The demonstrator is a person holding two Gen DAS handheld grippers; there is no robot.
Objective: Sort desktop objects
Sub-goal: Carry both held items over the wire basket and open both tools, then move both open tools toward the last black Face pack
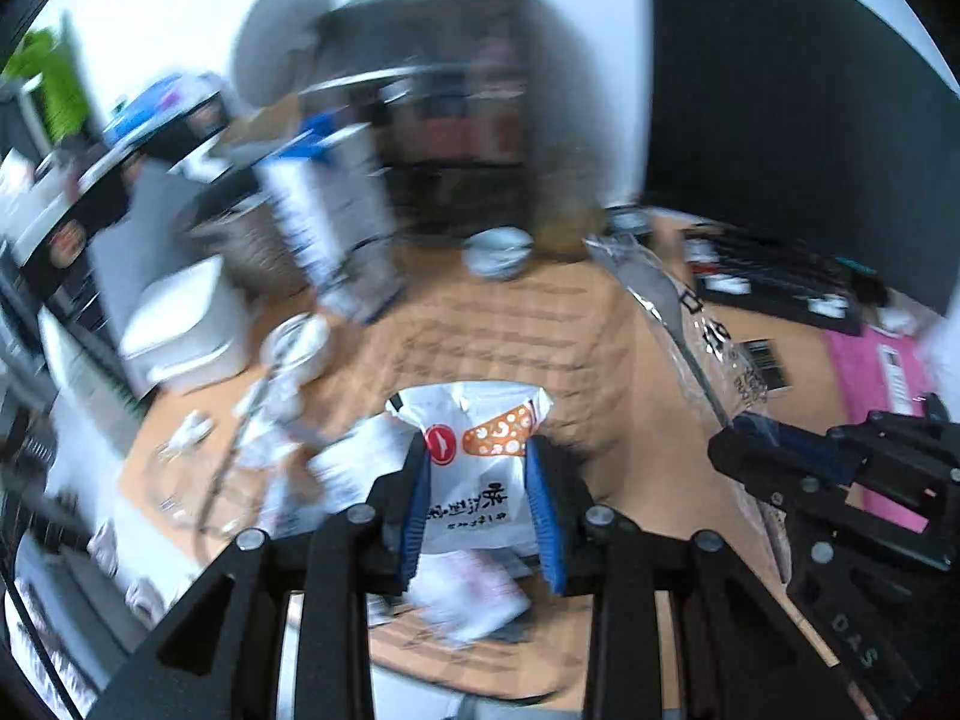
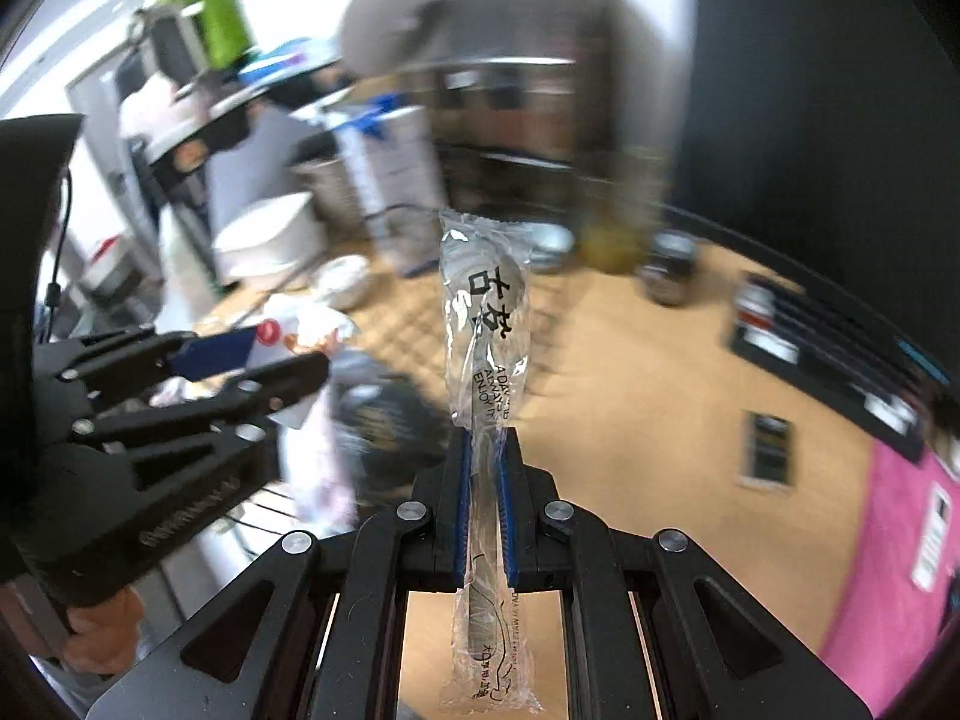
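Observation:
My left gripper [image 1: 479,456] is shut on a white sachet [image 1: 480,468] with a red logo, an orange pattern and black characters, held above the wooden table [image 1: 540,324]. My right gripper [image 2: 485,438] is shut on the handle end of a spoon in a clear printed wrapper [image 2: 486,312], which sticks up and forward from the pads. In the left wrist view the right gripper [image 1: 729,450] shows at the right edge with the wrapped spoon [image 1: 678,312] rising from it. The right wrist view shows the left gripper [image 2: 282,354] at the left, held by a hand [image 2: 102,630], with the sachet [image 2: 303,324].
On the table stand a pale bowl [image 1: 498,249], a small white dish [image 1: 297,342], a white lidded box [image 1: 186,324], a blue-and-white carton [image 1: 327,210], a dark jar [image 2: 672,267] and a metal bin [image 2: 327,189]. A black keyboard [image 1: 780,282] and pink mat [image 1: 870,372] lie right. Everything behind is motion-blurred.

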